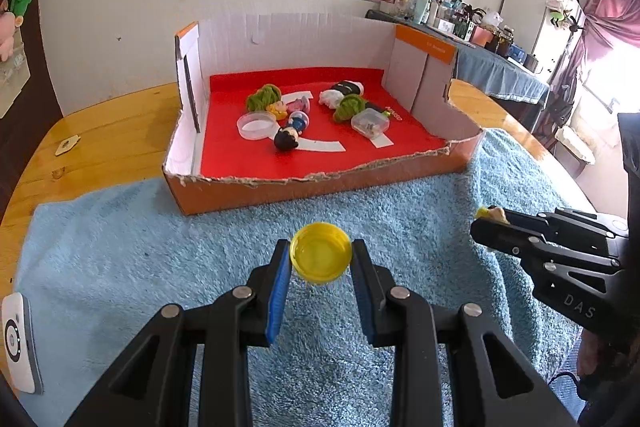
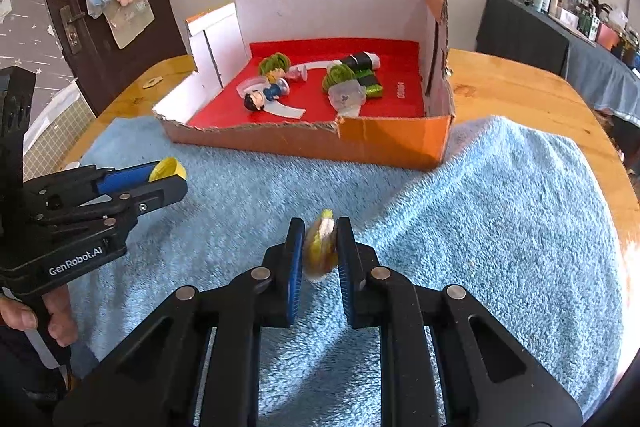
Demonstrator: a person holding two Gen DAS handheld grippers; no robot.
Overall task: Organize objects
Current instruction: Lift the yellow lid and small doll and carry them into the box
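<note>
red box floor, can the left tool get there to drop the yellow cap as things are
Probably yes. The left tool, shut on the yellow cap, faces the box's low torn front wall, with only blue towel between. The right tool is off to the side.

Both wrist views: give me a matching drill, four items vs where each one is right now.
Items:
1. yellow cap
2. small yellow toy
3. black-haired figure
4. box

Places:
A. lying on the red liner in the box
B. between the left gripper's fingers
C. on the blue towel
D. between the right gripper's fingers

Pairs: 1-B, 2-D, 3-A, 4-C
</note>
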